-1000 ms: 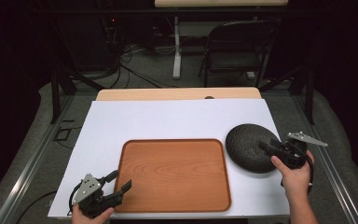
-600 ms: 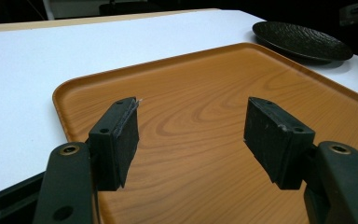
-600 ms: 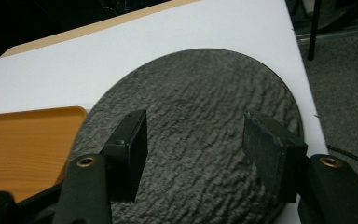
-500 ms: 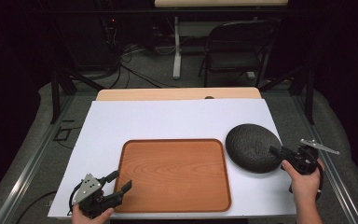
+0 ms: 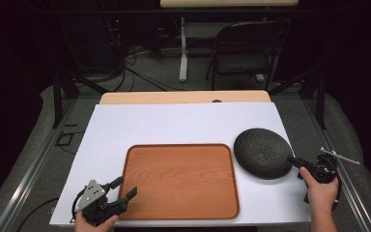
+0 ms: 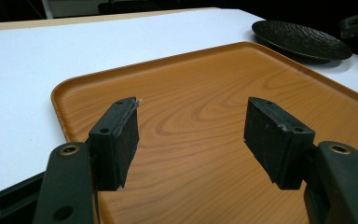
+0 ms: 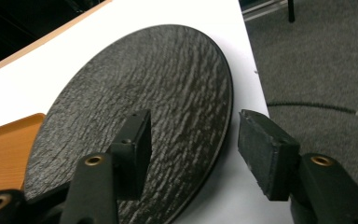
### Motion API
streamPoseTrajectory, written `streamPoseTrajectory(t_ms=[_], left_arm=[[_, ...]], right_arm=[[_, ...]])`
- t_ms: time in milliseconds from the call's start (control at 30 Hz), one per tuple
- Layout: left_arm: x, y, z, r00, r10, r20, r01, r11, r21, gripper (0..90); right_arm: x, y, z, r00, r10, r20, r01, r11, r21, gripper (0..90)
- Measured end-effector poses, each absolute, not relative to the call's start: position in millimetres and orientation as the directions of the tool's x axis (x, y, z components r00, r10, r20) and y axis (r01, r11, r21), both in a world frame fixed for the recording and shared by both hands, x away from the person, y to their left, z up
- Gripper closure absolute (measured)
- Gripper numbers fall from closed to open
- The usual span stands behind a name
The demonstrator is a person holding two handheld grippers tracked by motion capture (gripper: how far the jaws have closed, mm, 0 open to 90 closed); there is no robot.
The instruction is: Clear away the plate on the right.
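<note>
High view: the black textured plate (image 5: 263, 152) lies on the white surface (image 5: 183, 126), just right of the wooden tray (image 5: 180, 180). The right hand-held gripper (image 5: 295, 162) points at its near-right rim, far nearer than the left hand-held gripper (image 5: 123, 187).

Left gripper view: jaws apart over the tray's corner, empty.

Right gripper view: jaws, just closing slightly, straddle the plate's rim (image 7: 223, 135), not yet pressing.

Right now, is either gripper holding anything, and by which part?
Nothing is held. The right gripper has its jaws astride the near rim of the black plate, closing but pads not yet pressing. The left gripper stands open over the wooden tray.
</note>
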State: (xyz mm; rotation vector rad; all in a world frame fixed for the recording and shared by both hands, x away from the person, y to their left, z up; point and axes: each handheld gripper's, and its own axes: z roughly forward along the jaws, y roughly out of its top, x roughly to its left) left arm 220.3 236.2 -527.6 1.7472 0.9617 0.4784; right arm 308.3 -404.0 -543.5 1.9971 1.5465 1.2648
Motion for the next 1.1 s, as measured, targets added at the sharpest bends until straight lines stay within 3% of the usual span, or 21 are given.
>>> streamPoseTrajectory(t_ms=[300, 1100], left_arm=[[221, 236, -528, 0.602, 0.788, -0.128, 0.380, -0.141, 0.914, 35.5], [222, 236, -529, 0.602, 0.787, -0.136, 0.395, -0.146, 0.907, 35.6]], right_arm=[[309, -409, -552, 0.074, 0.857, 0.509, 0.633, -0.435, 0.641, 48.6], [313, -406, -562, 0.051, 0.826, 0.561, 0.671, -0.445, 0.594, 55.3]])
